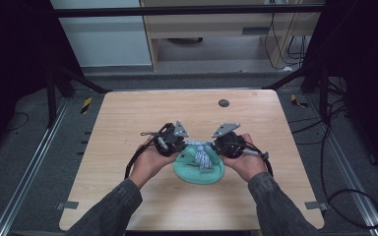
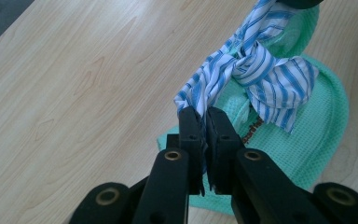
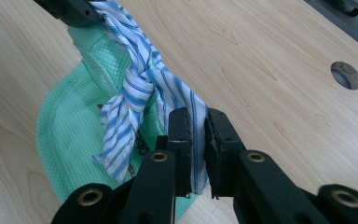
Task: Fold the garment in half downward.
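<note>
striped cloth (image 2: pixel 265 79) knotted, ends hidden in jaws | left gripper (image 2: pixel 204 122), right gripper (image 3: pixel 198 122) pinching it | green cloth (image 3: pixel 70 135) partly covered

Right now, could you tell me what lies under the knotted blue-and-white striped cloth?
A mint-green waffle-weave cloth lies under the knotted blue-and-white striped cloth, on the light wooden table. Printing on it is partly covered.

The knotted cloth (image 1: pixel 200 152) lies on the towel (image 1: pixel 199 173), between both grippers.
</note>
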A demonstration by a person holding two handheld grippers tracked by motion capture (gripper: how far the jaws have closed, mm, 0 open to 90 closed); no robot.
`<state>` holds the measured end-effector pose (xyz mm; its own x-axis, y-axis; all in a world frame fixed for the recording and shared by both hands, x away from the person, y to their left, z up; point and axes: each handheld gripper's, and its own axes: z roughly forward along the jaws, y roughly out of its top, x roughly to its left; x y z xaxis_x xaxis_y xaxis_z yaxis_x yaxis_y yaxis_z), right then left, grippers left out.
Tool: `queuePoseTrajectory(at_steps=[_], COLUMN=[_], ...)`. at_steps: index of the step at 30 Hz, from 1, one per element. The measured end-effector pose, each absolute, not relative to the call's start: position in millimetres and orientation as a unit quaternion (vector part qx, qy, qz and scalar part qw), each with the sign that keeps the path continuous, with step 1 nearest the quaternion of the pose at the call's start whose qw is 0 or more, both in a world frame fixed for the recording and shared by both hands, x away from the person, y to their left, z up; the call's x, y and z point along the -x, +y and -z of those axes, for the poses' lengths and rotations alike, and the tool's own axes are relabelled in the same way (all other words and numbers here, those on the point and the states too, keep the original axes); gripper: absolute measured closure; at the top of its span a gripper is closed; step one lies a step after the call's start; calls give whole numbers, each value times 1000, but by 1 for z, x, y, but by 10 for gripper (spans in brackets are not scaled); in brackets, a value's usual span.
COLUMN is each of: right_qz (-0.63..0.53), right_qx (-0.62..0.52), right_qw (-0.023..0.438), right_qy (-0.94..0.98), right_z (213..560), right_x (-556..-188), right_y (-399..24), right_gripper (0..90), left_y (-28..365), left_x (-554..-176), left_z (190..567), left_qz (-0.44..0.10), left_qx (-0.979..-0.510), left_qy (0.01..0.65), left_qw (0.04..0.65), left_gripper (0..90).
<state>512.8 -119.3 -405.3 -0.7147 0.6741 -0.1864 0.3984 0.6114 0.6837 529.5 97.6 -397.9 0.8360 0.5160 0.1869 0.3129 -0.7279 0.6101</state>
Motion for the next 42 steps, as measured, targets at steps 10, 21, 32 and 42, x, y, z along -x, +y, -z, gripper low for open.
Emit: queuePoseTrajectory(at_steps=[10, 21, 32, 42], right_qz=[-317, -311, -310, -312], right_qx=[-298, -293, -291, -287], right_qw=[211, 201, 199, 199], right_qy=[875, 882, 883, 883], right_z=[414, 431, 435, 437], right_x=[-500, -492, -489, -482], right_y=[-116, -113, -113, -115], right_gripper=[809, 803, 799, 780], left_y=[107, 114, 117, 118], left_x=[-517, -504, -497, -491], left_z=[415, 435, 440, 443], left_qz=[-161, -148, -145, -144], left_qx=[-911, -908, -902, -899], left_qy=[231, 237, 247, 245], left_qw=[302, 313, 323, 334], left_gripper=[858, 856, 854, 845])
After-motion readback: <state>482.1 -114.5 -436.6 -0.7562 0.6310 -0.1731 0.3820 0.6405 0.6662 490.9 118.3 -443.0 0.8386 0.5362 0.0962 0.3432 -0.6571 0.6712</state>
